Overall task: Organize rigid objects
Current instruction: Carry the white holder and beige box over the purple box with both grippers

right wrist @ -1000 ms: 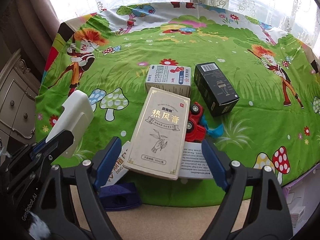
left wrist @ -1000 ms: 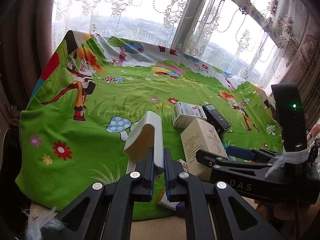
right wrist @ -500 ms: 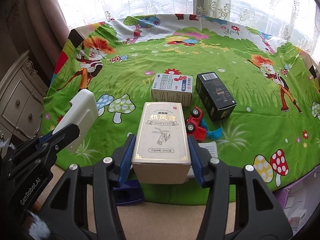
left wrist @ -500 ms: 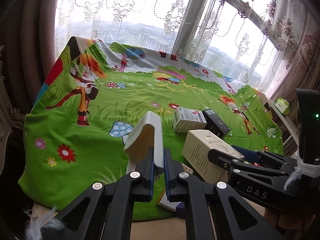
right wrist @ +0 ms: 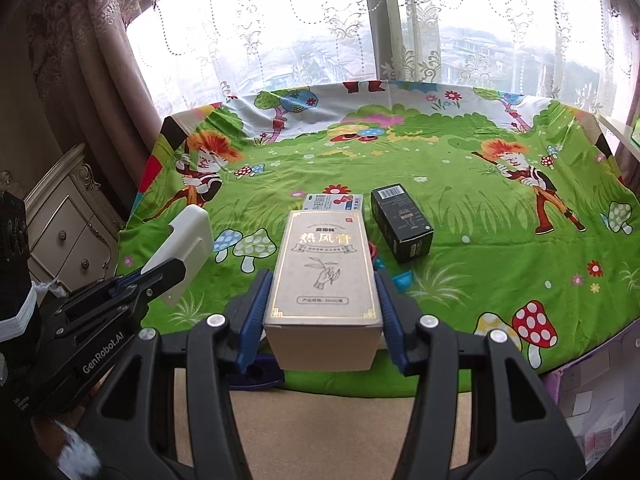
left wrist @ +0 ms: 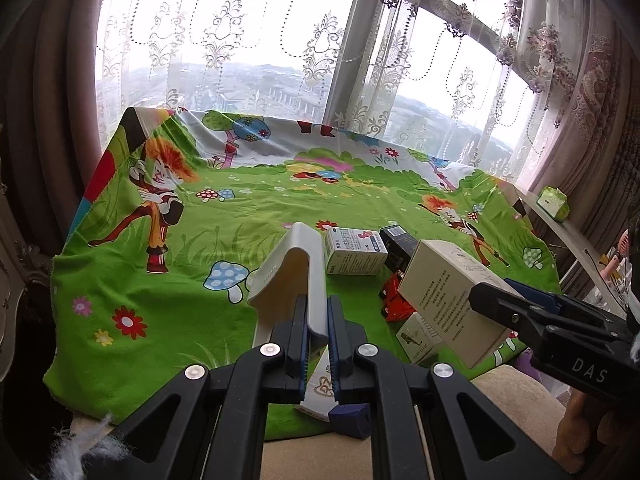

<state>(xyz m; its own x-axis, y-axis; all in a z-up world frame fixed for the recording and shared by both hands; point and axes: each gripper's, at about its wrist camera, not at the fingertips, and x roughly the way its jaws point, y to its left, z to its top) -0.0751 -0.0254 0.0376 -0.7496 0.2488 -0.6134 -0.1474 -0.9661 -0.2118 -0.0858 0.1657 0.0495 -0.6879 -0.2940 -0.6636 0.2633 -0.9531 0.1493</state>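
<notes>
The beige carton point(right wrist: 324, 276), clamped by the right hand-held gripper point(right wrist: 322, 312) whose jaws have just closed, is shown lifted off the table point(right wrist: 480, 216), while a white part point(left wrist: 294, 276) is pinched by the left hand-held gripper point(left wrist: 318, 332), ready for sorting.

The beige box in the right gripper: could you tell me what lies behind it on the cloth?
Behind the beige box lies a white and blue carton, only its top edge showing. A red toy car sits partly covered beside it; the black box lies fully visible to the right.
</notes>
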